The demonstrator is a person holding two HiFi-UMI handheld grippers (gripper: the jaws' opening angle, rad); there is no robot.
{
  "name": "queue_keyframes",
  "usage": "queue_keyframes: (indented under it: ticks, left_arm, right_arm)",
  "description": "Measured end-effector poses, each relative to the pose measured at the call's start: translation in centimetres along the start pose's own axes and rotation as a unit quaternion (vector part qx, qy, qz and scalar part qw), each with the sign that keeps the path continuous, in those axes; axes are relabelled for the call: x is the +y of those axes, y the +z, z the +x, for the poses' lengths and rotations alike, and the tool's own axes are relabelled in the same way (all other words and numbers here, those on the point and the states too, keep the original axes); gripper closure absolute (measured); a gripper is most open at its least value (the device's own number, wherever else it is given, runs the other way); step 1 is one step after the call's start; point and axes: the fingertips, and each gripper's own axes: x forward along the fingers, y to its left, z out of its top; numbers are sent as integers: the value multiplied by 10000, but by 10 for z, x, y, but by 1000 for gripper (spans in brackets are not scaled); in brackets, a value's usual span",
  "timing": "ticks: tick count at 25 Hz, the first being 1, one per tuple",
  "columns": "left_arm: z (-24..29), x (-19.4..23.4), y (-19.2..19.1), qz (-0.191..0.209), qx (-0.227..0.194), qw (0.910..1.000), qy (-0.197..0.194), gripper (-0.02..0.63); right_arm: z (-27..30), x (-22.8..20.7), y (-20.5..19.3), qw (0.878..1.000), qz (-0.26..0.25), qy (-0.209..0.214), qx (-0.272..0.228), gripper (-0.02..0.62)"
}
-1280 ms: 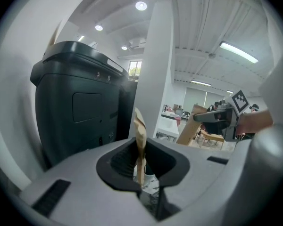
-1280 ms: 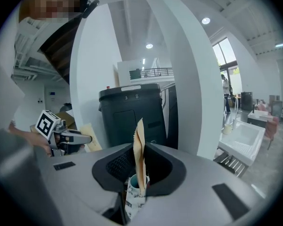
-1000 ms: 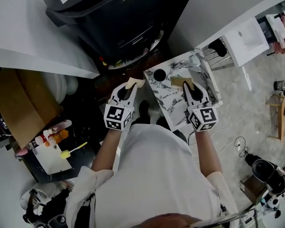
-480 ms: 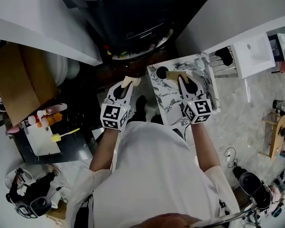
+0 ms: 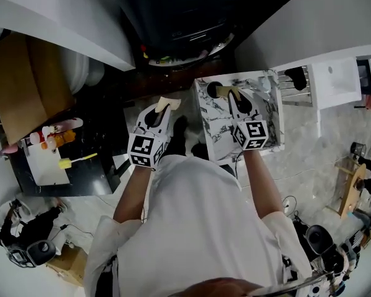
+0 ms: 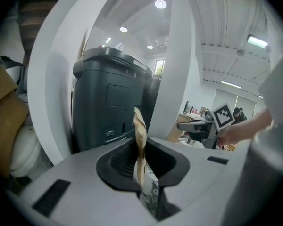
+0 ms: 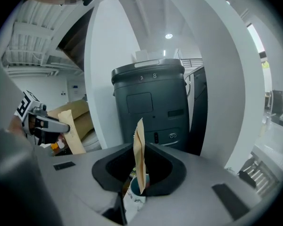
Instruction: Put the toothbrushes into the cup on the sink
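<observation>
The right tongs point(image 5: 232, 98) are squeezed shut on the right toothbrush point(image 7: 138, 147). It sits in a thin brown paper wrapper and sticks out from between the jaws. The left tongs point(image 5: 161, 110) pinch the left toothbrush point(image 6: 140, 140) the same way. Each one is held only by a small bit of paper, so I think either could slip or bend if the tongs tip fast.

The right tongs hang over the far left corner of the marble surface point(image 5: 213, 138), just beside the black cup point(image 5: 213, 90). The cup's mouth is small. If the end of the wrapper is not right over the hole when the tongs let go, the toothbrush may hit the rim and drop on the surface. A hard poke could also knock the cup over, since it stands close to the far edge.

The left tongs are past the left edge of the surface, with none of it under them. If they let go there, that toothbrush would fall off the side. The two tongs may also bump if both go for the cup at once.
</observation>
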Motion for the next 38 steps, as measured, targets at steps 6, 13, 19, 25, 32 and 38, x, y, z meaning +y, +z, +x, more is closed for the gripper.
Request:
queue_keyframes:
  ticks: [6, 13, 19, 25, 32, 38]
  left_arm:
    - [-4, 0, -7, -58, 57, 9999, 96, 551]
    - [-8, 2, -11, -99, 84, 9997, 195, 551]
    - [-11, 2, -14, -149, 125, 9995, 244, 551]
    - [-12, -1, -17, -132, 147, 9995, 250, 551]
    - [-15, -3, -20, -135, 144, 9996, 221, 551]
    - [-16, -11, -15, -72, 84, 9999, 128, 551]
  right_arm:
    - [14, -10, -26, 9997, 47, -119, 224, 523]
    - [28, -14, -50, 9988, 58, -135, 472, 523]
    - [39, -18, -68, 9972, 179, -187, 698, 522]
    - [43, -20, -85, 9954, 311, -153, 889, 520]
    - [38, -17, -82, 9952, 443, -150, 854, 446]
    - [24, -17, -71, 9962, 486, -193, 701, 440]
